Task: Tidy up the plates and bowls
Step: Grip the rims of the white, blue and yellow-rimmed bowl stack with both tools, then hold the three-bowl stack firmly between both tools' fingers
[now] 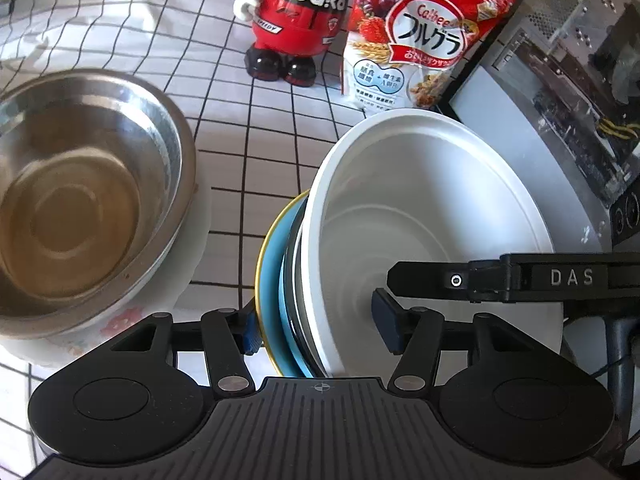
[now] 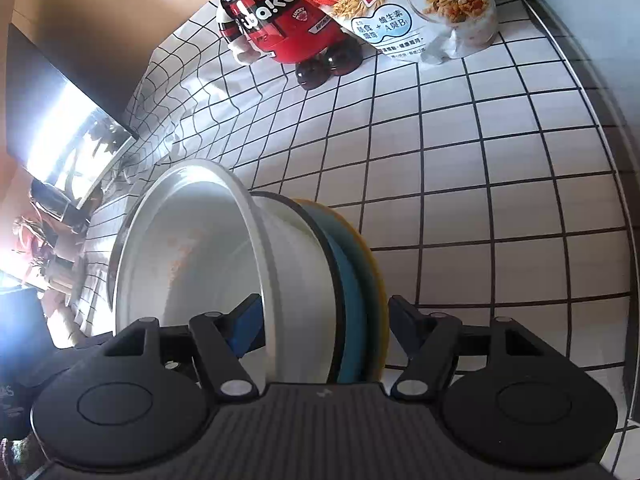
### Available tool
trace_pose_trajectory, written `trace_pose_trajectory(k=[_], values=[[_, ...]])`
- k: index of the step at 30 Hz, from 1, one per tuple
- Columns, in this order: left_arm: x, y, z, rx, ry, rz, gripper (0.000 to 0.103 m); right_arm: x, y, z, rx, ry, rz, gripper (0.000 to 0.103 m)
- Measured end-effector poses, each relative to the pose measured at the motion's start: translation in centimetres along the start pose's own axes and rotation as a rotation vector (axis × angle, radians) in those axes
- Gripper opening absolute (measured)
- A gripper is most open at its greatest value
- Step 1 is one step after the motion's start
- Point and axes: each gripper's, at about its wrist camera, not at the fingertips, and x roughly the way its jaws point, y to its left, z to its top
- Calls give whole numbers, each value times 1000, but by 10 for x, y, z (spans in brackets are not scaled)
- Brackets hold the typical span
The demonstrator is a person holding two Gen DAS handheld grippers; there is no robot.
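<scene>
White grid-tiled countertop (image 2: 500, 184) is the setting, with a stack on edge: white bowl (image 1: 420, 208), then a blue plate (image 1: 276, 272) with a yellow rim. Both grippers straddle it, the left gripper (image 1: 318, 326) spread wide with pads clear, the right gripper (image 2: 326, 320) clamped across bowl and plate. Steel bowl (image 1: 80, 200) sits left; mascot figure (image 1: 296, 16) and granola bag (image 1: 420, 36) behind.

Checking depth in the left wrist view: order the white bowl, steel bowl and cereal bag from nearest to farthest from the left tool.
1. white bowl, between the left tool's fingers.
2. steel bowl, left side.
3. cereal bag, at the back.
</scene>
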Motion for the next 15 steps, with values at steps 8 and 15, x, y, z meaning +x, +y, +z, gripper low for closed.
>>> trace_pose_trajectory(k=[8,15], values=[[2,4,-1,-53,48,-34,61,-1,5,-4,-21,-8,16,69],[3,2,1,-48,79,-31,62,-4,5,-11,-2,-30,1,70]])
